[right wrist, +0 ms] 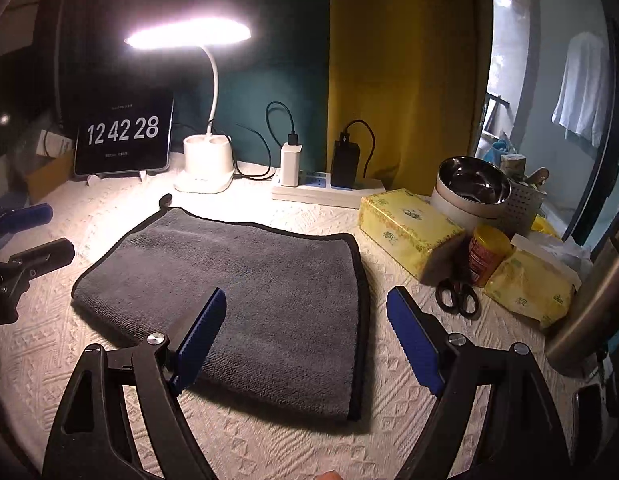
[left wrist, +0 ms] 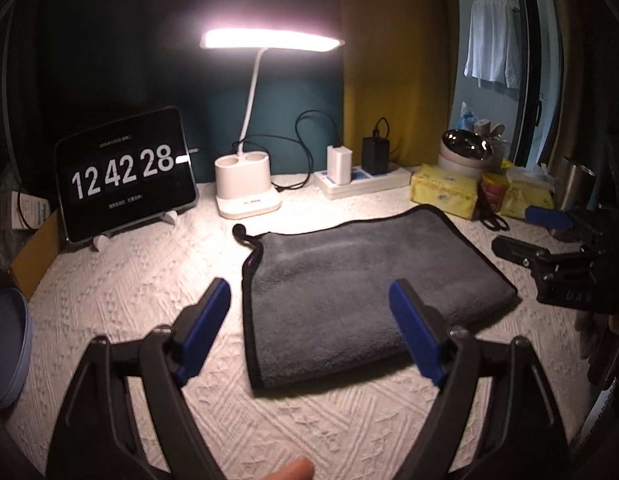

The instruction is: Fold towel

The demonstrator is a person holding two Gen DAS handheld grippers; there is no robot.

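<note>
A dark grey towel (left wrist: 349, 280) with black trim lies folded flat on the white quilted cover; it also shows in the right wrist view (right wrist: 245, 304). A hanging loop sticks out at its far left corner (left wrist: 240, 232). My left gripper (left wrist: 309, 300) is open and empty, hovering above the towel's near left part. My right gripper (right wrist: 305, 308) is open and empty, above the towel's near right part. The right gripper also appears at the right edge of the left wrist view (left wrist: 517, 236), and the left gripper appears at the left edge of the right wrist view (right wrist: 41, 232).
A lit desk lamp (left wrist: 247, 190), a tablet clock (left wrist: 125, 178) and a power strip with chargers (right wrist: 325, 190) stand at the back. Yellow tissue packs (right wrist: 405, 228), a red jar (right wrist: 487, 254), scissors (right wrist: 457, 298) and a steel bowl (right wrist: 471, 184) crowd the right. A blue dish (left wrist: 7, 352) sits left.
</note>
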